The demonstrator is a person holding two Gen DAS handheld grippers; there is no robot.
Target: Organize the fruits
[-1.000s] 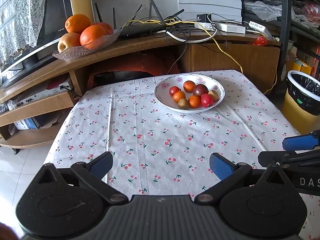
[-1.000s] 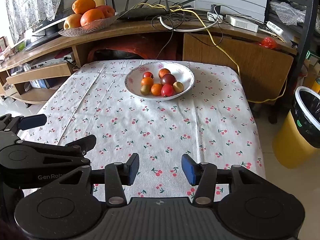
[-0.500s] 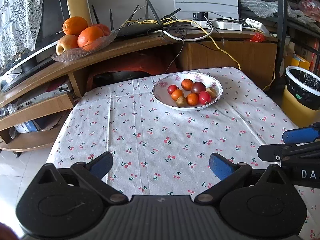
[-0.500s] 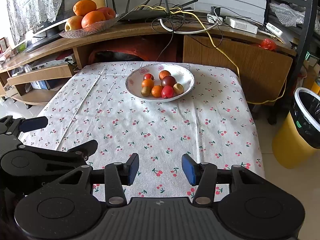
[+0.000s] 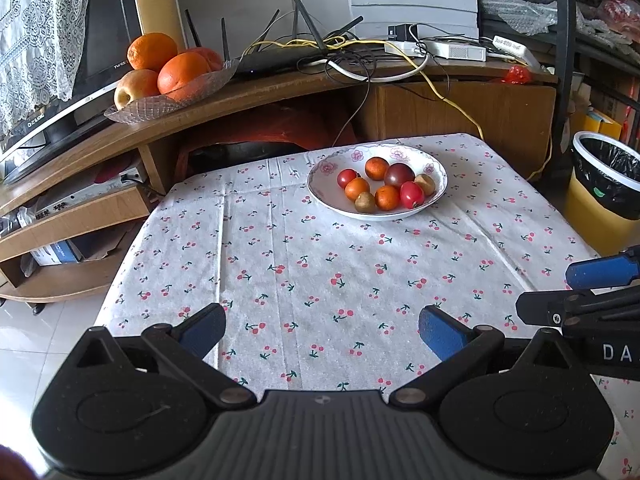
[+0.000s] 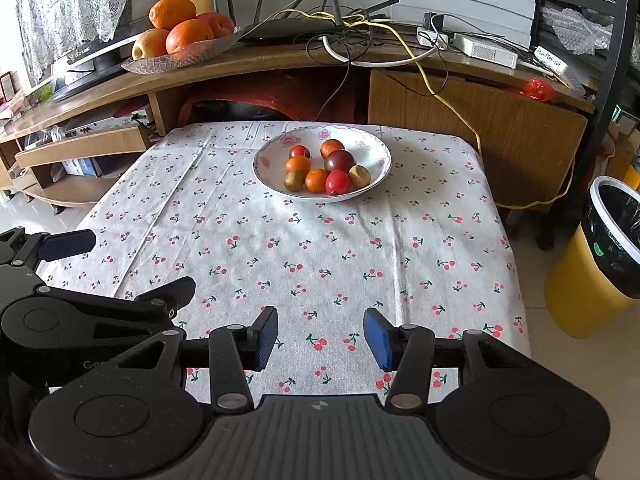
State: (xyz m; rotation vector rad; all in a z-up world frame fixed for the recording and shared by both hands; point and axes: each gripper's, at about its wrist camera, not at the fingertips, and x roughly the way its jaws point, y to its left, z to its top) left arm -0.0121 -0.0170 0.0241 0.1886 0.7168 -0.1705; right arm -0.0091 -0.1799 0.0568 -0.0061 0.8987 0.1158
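The white bowl is seen well ahead of both grippers on the cherry-print tablecloth, holding eight small fruits. The left gripper is spread wide and empty; the right gripper is moderately spread, also empty. Farther beyond, oranges are piled in a glass dish.

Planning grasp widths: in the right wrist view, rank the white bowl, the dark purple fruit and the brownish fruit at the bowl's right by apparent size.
1. white bowl
2. dark purple fruit
3. brownish fruit
All sit together, so distance hardly skews this.
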